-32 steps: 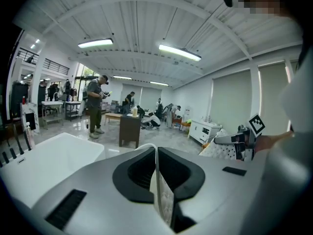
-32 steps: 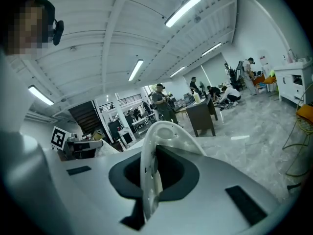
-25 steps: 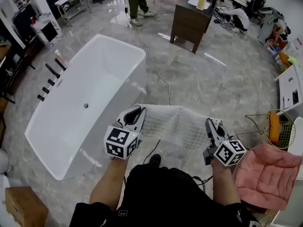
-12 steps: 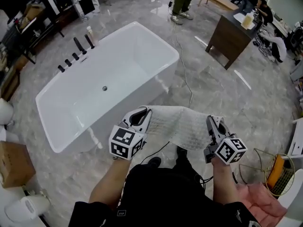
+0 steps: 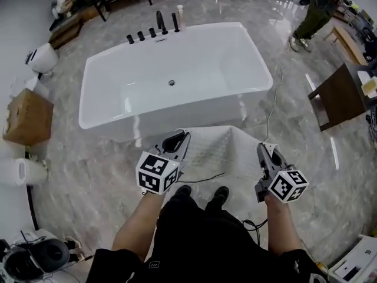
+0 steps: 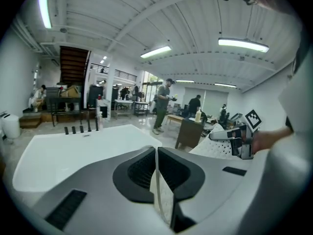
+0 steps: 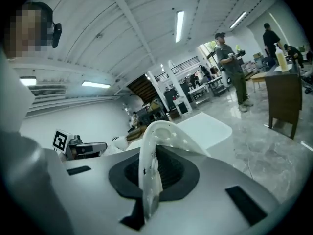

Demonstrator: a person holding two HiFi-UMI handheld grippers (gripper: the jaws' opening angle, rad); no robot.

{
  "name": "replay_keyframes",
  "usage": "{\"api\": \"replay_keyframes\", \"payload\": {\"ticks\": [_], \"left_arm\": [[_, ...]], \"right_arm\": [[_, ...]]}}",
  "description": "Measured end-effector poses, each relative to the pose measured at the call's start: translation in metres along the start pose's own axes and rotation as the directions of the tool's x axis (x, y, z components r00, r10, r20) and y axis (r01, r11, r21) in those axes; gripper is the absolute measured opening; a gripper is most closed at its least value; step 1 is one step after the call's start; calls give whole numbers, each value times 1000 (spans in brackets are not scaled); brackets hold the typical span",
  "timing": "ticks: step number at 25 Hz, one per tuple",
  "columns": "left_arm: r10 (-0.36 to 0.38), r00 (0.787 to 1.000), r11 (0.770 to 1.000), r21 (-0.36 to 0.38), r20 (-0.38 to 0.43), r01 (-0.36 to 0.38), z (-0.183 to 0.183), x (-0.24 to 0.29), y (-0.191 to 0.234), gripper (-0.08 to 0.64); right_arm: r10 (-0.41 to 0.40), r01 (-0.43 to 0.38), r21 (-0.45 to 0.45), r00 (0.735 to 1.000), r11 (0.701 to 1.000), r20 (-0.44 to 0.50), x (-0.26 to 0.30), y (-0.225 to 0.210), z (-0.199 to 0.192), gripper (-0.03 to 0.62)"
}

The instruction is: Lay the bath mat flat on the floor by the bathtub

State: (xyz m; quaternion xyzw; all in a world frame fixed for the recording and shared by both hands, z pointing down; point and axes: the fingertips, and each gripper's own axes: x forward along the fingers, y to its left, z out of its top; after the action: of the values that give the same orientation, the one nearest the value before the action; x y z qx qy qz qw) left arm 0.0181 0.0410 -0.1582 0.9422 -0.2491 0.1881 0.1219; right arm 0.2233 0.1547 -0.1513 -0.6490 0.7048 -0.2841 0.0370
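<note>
Bath mat (image 5: 219, 153), white and perforated, was held spread between both grippers above the marble floor (image 5: 88, 175), just near of the white bathtub (image 5: 194, 58). Left gripper (image 5: 179, 138) pinched its left edge, and right gripper (image 5: 264, 152) pinched its right edge.

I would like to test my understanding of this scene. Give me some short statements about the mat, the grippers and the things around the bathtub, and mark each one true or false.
1. The left gripper and the right gripper are both shut on the bath mat. True.
2. The bath mat lies inside the bathtub. False: it hangs between the two grippers, outside the tub, on the side nearest the person.
3. In the head view, a cardboard box stands to the left of the bathtub. True.
4. The black taps stand on the side of the bathtub nearest the person. False: they are on its far side.
</note>
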Motion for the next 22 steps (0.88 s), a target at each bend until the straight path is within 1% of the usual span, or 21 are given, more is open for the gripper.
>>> {"api": "replay_keyframes", "payload": {"ticks": [4, 9, 14, 17, 22], "left_arm": [[86, 996, 995, -56, 9, -85, -14, -14, 8, 25], [155, 988, 981, -117, 14, -152, -39, -48, 31, 25], [186, 982, 971, -155, 28, -180, -68, -75, 48, 25], [196, 980, 966, -176, 15, -190, -89, -78, 59, 25], [225, 974, 949, -226, -11, -221, -112, -68, 75, 25]], "right_arm": [[78, -79, -20, 995, 997, -68, 22, 5, -11, 20], [121, -126, -32, 984, 992, -131, 48, 33, -27, 20], [143, -155, -54, 972, 986, -185, 73, 63, -47, 20], [159, -178, -69, 962, 982, -220, 90, 76, -60, 20], [206, -241, -87, 932, 967, -298, 124, 85, -79, 20]]}}
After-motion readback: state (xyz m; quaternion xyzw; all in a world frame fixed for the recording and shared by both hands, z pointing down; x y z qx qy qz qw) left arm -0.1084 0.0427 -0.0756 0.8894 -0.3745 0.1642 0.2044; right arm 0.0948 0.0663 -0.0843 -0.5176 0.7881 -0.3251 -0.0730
